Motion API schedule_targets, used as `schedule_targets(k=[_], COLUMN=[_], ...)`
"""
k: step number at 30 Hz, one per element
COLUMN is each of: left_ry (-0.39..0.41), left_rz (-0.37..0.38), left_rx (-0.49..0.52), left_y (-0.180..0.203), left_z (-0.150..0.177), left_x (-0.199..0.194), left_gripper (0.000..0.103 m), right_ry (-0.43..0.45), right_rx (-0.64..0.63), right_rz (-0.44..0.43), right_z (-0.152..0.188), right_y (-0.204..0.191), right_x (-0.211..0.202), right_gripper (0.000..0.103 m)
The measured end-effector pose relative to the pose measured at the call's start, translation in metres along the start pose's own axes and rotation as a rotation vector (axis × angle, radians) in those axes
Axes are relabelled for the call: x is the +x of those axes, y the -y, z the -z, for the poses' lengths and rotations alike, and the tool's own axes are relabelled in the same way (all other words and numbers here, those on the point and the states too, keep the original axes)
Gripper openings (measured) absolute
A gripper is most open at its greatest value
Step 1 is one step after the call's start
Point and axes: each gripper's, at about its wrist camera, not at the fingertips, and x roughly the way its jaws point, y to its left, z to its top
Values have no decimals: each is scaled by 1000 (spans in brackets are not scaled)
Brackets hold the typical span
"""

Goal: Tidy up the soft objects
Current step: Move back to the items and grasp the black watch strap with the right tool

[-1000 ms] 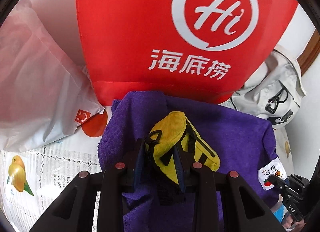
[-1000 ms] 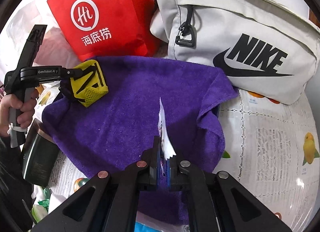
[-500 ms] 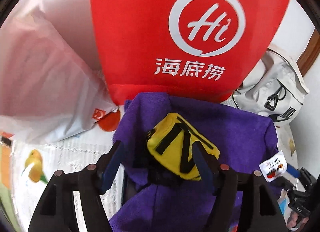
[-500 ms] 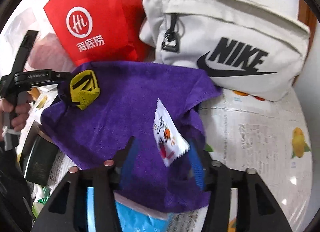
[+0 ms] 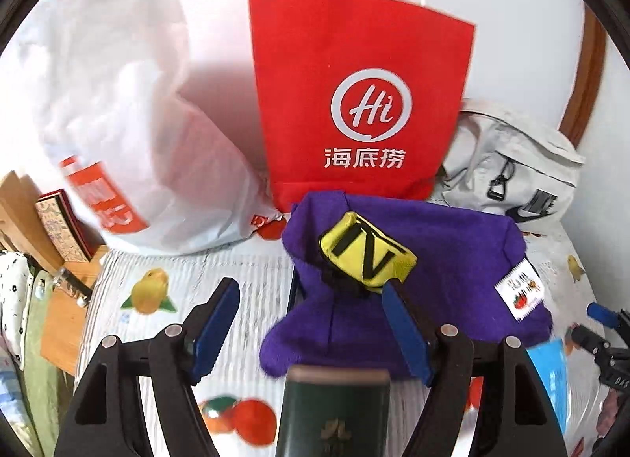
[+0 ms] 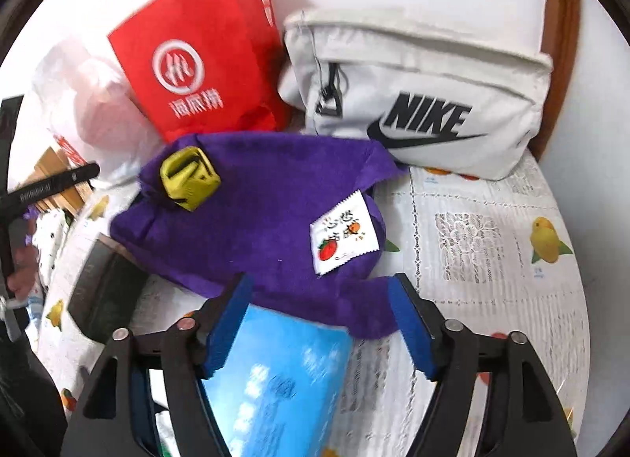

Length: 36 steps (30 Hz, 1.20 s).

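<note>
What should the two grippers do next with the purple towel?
Probably gather the purple towel's edges: the yellow pouch and snack packet already lie on it, and the left gripper and right gripper are opening, nothing between their fingers.

Black gripper (image 6: 319, 323) frames, blue ribbed pads (image 6: 226, 333), silver screw heads, perhaps white lettering

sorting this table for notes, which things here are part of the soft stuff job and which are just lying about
Job:
- purple towel
- yellow pouch on the towel
- sachet on the towel
- left gripper and right gripper, fingers opening, nothing between them

Lying about:
- red bag
- grey bag
- white bag
- green box
- blue pack
</note>
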Motion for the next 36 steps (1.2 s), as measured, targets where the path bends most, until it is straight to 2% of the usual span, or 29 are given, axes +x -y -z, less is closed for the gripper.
schedule_targets(k=[4,8,13,17,22,25,28,36], left_ry=[-31,-15,-47,-50,-81,-107,-132,-156], left_rz=[19,33,100,106,157,131,100,83], left_rx=[-32,-47,-64,-53,-103,-121,-137,-143], left_y=[-9,-19,-19,-15,-24,-29,-33,-43], left_z=[26,54,91,122,158,174,186,205], left_x=[-21,-50,-70,-78,-76,-69,-62,-61], left_gripper=[73,73,73,73,73,73,73,73], right_ry=[96,171,127,92,66,84,71,44], right_rx=[-23,-111,-102,-75,-64,-81,-130,-263], right_rz=[21,71,23,-21,-40,-129,-169,-257], right_z=[15,37,69,94,124,137,146,165], right_y=[-10,-25,-36,-40,-49,-64,-86,-136], right_x=[-27,-52,-70,-71,-76,-80,-71,-43], right_gripper=[76,76,77,78,78,78,77,62])
